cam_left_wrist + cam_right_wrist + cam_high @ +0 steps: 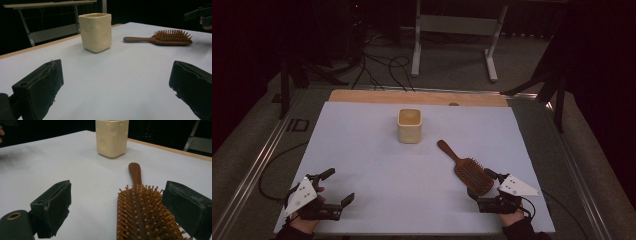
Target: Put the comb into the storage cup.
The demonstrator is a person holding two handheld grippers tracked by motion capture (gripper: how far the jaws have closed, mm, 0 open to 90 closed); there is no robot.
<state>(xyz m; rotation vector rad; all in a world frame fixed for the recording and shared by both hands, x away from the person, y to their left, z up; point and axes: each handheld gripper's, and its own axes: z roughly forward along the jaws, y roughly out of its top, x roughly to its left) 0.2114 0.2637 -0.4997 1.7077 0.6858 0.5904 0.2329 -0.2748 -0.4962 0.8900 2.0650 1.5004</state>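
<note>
Black fingers point(40, 85), grey three-cornered plates point(518, 186)

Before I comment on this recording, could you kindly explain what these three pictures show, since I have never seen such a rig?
No robot here: a person holds a hand-held two-jaw tool in each hand. The high view looks down on the table. The other two pictures come from cameras riding on the tools, looking along their black jaws. The left gripper stands open over bare table. The right gripper is open too, its jaws standing either side of the bristle head of a wooden hairbrush without pressing on it. Behind stands a cream square cup. Nothing is held.
</note>
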